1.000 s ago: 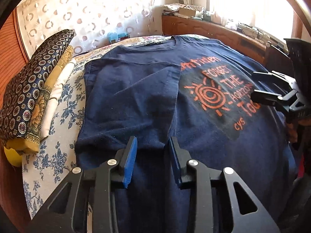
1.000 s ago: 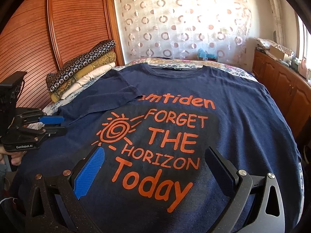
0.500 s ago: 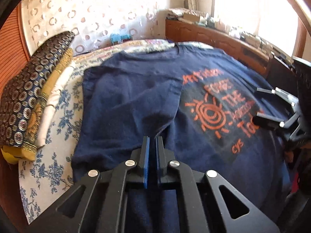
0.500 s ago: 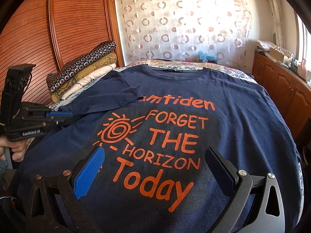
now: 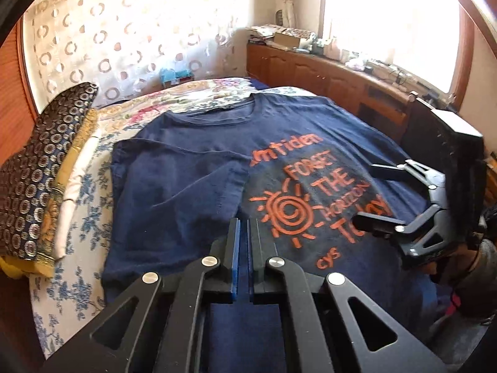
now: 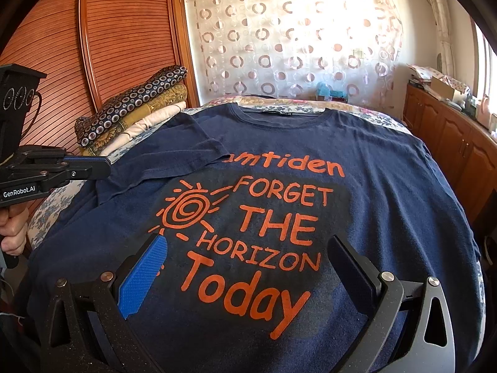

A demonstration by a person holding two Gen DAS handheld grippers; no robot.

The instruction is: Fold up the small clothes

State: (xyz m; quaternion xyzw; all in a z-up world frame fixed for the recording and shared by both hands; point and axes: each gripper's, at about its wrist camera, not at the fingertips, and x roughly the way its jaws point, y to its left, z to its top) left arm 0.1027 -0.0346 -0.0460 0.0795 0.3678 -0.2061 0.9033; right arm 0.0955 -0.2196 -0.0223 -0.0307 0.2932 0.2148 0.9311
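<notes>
A navy T-shirt (image 6: 372, 186) with orange print lies face up on the bed; it also shows in the left wrist view (image 5: 186, 192). Its left sleeve (image 6: 186, 152) is folded in over the chest. My left gripper (image 5: 243, 233) is shut with nothing visible between its pads, lifted above the shirt's left side; it shows from the side in the right wrist view (image 6: 102, 163). My right gripper (image 6: 248, 261) is open and empty over the shirt's lower print; it also shows in the left wrist view (image 5: 366, 192).
A stack of folded fabrics (image 6: 133, 108) lies on the bed's left side against a wooden slatted wardrobe (image 6: 93, 46). A wooden cabinet (image 6: 450, 146) runs along the right wall. The floral bedsheet (image 5: 77, 233) shows left of the shirt. A curtain (image 6: 295, 37) hangs behind.
My left gripper has closed from open to shut and risen, tilting toward the right. My right gripper has stayed open and in place.
</notes>
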